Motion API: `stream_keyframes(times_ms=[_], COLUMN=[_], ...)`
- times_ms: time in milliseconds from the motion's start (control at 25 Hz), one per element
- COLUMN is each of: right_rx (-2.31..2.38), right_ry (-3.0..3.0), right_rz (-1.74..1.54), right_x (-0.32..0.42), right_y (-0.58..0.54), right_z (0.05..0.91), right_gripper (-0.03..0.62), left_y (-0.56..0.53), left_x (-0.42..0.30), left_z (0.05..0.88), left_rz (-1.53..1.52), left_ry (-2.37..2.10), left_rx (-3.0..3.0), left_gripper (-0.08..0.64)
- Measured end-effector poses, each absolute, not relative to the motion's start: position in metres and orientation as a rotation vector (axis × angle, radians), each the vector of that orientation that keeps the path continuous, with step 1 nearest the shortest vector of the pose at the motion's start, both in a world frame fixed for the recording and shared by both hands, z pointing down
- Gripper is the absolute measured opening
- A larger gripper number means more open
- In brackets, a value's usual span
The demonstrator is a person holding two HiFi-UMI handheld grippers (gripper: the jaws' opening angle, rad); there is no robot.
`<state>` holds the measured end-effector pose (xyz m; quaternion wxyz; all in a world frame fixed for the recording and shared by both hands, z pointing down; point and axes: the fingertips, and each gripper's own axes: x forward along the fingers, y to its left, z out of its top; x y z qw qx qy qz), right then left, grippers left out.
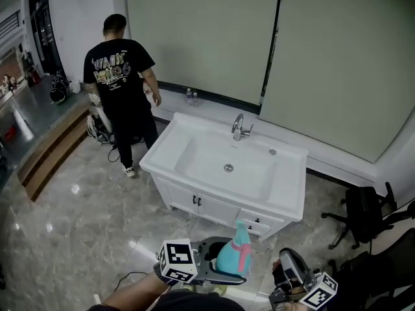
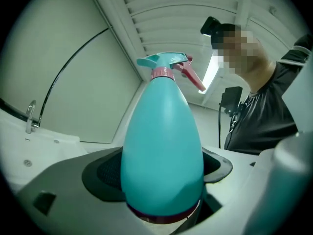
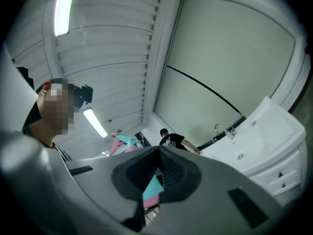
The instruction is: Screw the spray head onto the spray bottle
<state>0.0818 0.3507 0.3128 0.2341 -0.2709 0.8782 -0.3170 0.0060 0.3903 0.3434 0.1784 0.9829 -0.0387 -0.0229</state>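
The teal spray bottle (image 2: 162,151) is gripped round its belly by the left gripper (image 1: 217,269), down at the near edge, and the spray head (image 2: 168,65) with its pink trigger is sitting on the neck. The right gripper (image 3: 159,173) beside it is clenched on nothing. Further out a white sink cabinet (image 1: 285,193) with a chrome faucet (image 1: 240,127) stands on a glossy marble floor (image 1: 78,219). A person in a black tee (image 1: 120,76) is at the far left, by pale wall panels (image 1: 201,37).

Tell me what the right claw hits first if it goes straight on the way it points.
Probably the bottle in the left claw: its teal and pink show through the gap under the shut right claw, and its spray head pokes up just beside it. Depth is unclear.
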Motion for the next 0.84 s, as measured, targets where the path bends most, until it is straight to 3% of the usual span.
stream_keyframes(times_ms=[360,840], right_rx=[-1.015,-1.021], right_ry=[2.641,2.700], right_rz=[-0.720,-0.556], right_x=[0.002,0.004], right_y=[0.381,0.392], right_z=[0.333,0.297], right_gripper=[0.002,0.002], left_y=[0.427,0.440], left_x=[-0.036,-0.035], left_z=[0.356,0.320], left_rz=[-0.047,-0.070], left_ry=[-0.091,-0.162], left_rx=[2.822,2.892], left_gripper=[0.423,0.423])
